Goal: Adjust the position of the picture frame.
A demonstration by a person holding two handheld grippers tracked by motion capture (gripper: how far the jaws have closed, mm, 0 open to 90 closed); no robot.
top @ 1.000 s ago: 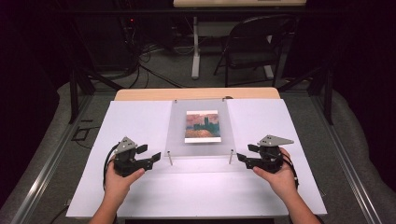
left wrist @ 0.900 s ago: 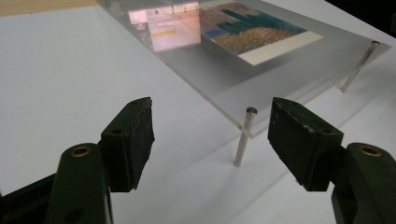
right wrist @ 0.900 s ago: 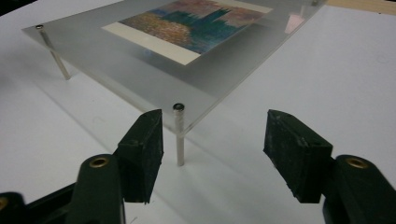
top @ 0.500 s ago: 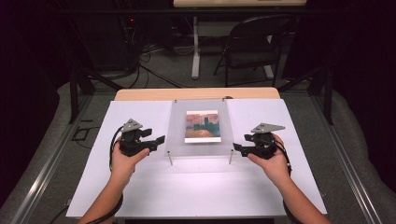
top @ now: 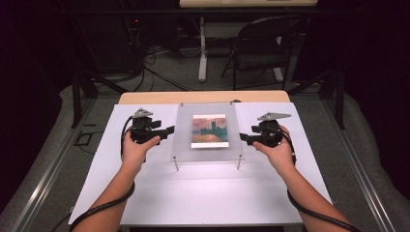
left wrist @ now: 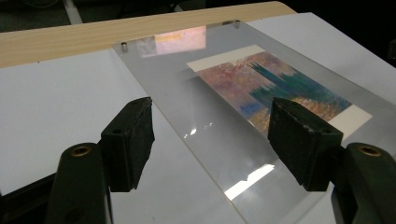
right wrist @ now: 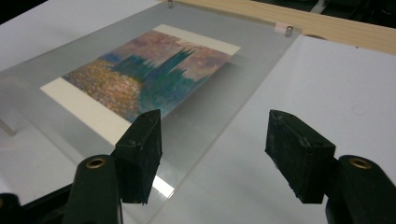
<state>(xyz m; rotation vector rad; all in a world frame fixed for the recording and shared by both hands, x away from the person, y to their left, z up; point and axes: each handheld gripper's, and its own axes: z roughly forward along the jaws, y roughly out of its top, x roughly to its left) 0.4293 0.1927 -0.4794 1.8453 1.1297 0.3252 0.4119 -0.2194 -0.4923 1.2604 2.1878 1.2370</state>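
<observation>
A clear acrylic plate (top: pixel 183 145) stands on short metal posts at mid-table, over a colourful painted picture (top: pixel 209 130) with a white border. My left gripper (top: pixel 169 130) hovers at the plate's left edge, jaws wide apart, nothing between them. In the left gripper view the plate's edge (left wrist: pixel 187 140) runs between the open jaws of this gripper (left wrist: pixel 210 135). My right gripper (top: pixel 243 138) hovers at the plate's right edge, open as well. In the right gripper view the plate's edge (right wrist: pixel 224 135) lies below the gap of that gripper (right wrist: pixel 215 149), and the picture (right wrist: pixel 140 74) shows beyond.
A white sheet (top: pixel 203 193) covers the wooden table (top: pixel 203 97), whose bare far edge shows behind the plate. Metal posts (top: pixel 176 164) hold the plate's corners. A folding chair (top: pixel 263 48) and cables stand on the floor beyond the table.
Both hands have moved forward, away from the table's near edge, to the plate's left and right edges. Both grippers stay open.
</observation>
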